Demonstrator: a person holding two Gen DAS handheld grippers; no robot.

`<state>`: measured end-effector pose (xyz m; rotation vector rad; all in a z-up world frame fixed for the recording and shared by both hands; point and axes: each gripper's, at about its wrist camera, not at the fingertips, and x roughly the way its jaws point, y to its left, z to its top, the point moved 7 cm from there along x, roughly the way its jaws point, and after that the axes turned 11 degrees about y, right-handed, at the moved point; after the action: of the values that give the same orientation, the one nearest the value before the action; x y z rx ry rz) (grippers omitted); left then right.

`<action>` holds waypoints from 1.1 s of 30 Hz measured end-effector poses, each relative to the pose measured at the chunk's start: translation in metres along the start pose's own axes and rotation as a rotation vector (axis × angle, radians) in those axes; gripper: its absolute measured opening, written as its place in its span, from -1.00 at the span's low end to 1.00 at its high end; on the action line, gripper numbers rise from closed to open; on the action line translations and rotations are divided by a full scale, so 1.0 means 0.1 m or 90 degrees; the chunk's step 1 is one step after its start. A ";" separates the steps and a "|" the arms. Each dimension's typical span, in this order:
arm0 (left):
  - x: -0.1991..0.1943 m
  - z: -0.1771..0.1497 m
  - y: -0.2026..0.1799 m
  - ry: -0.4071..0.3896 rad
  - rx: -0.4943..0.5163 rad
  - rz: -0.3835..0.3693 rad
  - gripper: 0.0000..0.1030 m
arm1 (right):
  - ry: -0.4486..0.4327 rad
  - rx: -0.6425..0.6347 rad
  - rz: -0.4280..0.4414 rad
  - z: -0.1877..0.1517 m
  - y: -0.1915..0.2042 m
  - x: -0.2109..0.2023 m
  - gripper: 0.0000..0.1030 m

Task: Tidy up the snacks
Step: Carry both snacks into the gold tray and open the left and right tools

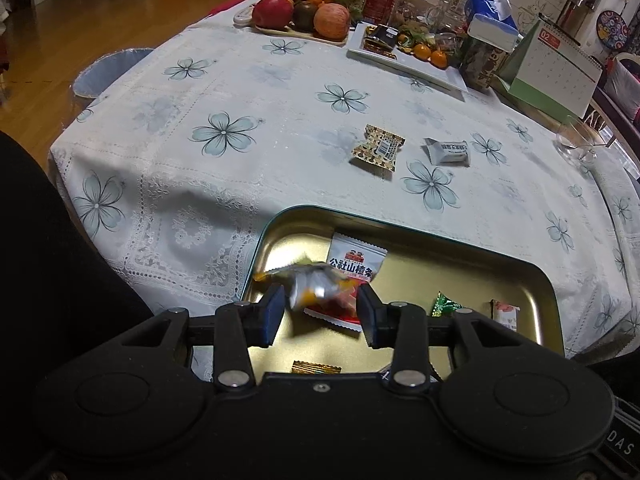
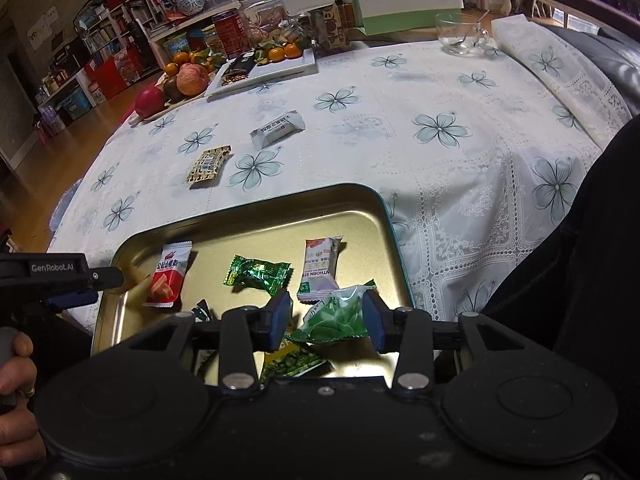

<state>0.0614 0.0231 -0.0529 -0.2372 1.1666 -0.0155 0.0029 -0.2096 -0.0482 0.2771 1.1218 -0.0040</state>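
Left gripper (image 1: 320,312): fingers wide, blurred wrapper (image 1: 312,284) dropping between them.
Right gripper (image 2: 326,316): fingers wide.
Tip: release low over tin (image 1: 460,248).

gold tin (image 2: 256,216), white tablecloth (image 1: 280,92) with blue-grey flowers, green candy wrapper (image 2: 256,274).

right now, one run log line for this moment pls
left gripper: open, blurred snack between fingers over tin tray | right gripper: open over tray | on cloth: brown packet, white packet

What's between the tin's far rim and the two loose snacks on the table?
Only bare flowered tablecloth lies between the tin and the brown patterned snack and white snack; the right wrist view shows it best.
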 end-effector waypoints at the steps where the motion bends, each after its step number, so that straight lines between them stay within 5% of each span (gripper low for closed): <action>1: 0.00 -0.01 0.00 -0.001 0.000 0.004 -0.07 | 0.000 -0.002 -0.002 0.00 0.00 0.00 -0.15; 33: 0.03 -0.24 -0.17 0.011 0.090 0.109 -0.07 | 0.000 -0.073 -0.030 -0.10 0.15 0.00 0.06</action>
<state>0.0428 0.0022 -0.0618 -0.0121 1.1937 0.0506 -0.0042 -0.1926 -0.0488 0.1482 1.1234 0.0180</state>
